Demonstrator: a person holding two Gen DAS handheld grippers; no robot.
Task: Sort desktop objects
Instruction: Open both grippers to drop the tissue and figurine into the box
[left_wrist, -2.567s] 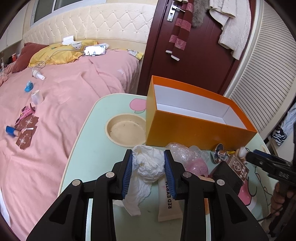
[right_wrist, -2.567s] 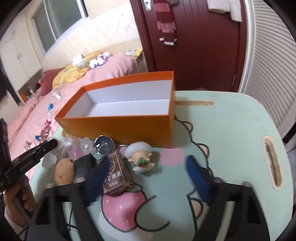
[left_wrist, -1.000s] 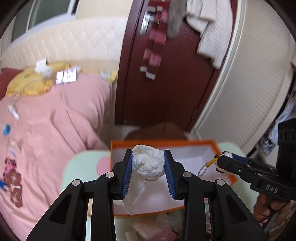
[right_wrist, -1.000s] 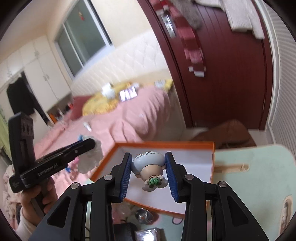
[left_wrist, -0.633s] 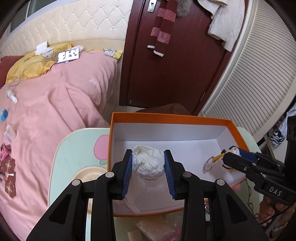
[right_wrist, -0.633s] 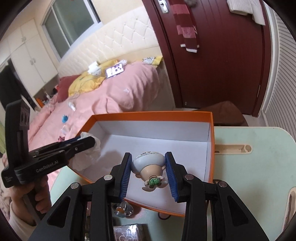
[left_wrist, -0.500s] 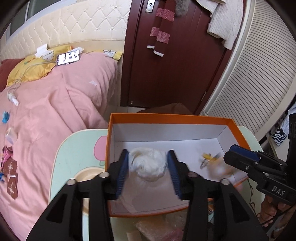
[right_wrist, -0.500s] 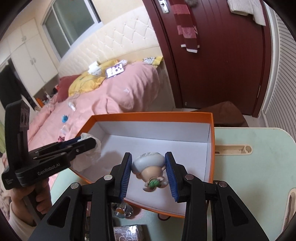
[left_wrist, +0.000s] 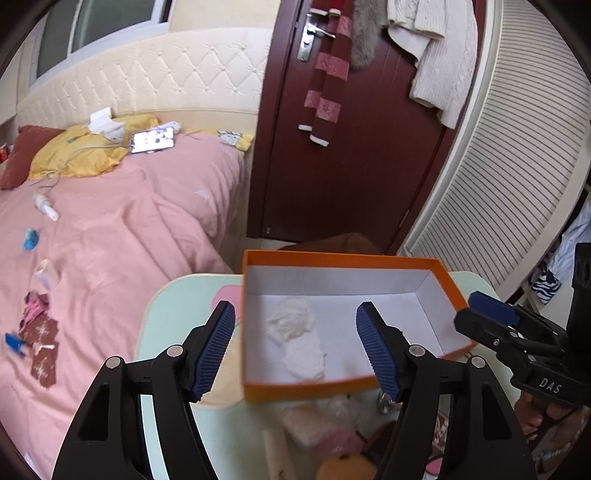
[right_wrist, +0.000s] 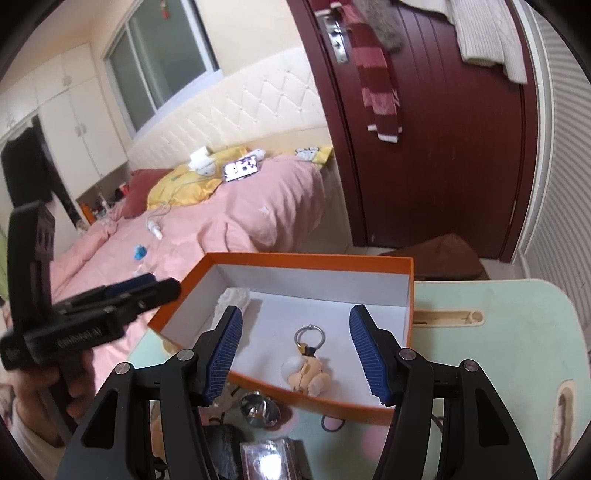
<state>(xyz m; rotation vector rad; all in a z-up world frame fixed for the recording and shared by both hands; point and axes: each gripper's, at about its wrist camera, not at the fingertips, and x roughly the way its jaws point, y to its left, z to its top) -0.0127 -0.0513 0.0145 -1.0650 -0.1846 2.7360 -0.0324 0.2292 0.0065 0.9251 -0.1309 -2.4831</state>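
Note:
An orange box with a white inside stands on the pale green table. A crumpled white tissue lies on the box floor at its left end, also seen as the tissue in the right wrist view. A small doll keychain with a metal ring lies on the box floor near the front wall. My left gripper hovers above the box, jaws opening, nothing between them. My right gripper also hangs over the orange box, jaws opening, with the doll below and free of the pads.
In front of the box lie several loose items: a metal knob, a dark packet, pinkish plastic wrap and a round yellow-brown thing. A pink bed is at left, a dark red door behind.
Both grippers opened over the box. The tissue dropped from the left gripper onto the box floor, and the doll keychain fell from the right gripper into the box.

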